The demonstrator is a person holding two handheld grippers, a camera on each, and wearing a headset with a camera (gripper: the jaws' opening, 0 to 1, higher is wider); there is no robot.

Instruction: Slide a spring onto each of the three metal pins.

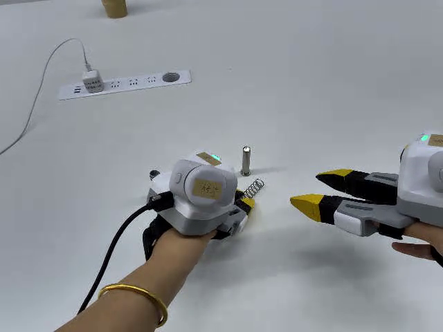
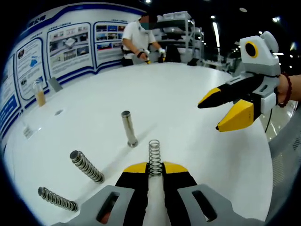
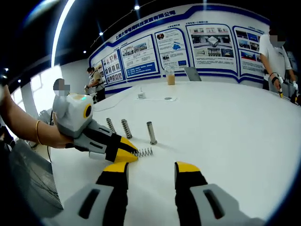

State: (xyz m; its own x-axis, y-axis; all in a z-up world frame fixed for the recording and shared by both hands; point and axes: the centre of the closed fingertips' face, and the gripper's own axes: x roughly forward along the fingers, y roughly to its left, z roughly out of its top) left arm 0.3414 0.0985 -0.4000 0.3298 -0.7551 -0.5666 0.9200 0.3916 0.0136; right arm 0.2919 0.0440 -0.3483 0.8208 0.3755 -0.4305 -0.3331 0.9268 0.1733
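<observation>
The left gripper [image 2: 155,168] is closed on the spring [image 2: 154,151], which sticks out ahead of its tips. The bare pin [image 2: 128,127] stands just beyond, slightly left; the spring's open end must be centred over its top. The right gripper [image 3: 150,170] is open, empty.

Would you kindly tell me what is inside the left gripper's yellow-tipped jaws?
A small steel coil spring, sticking forward toward the bare upright metal pin. Its gripped end is hidden between the jaws.
</observation>
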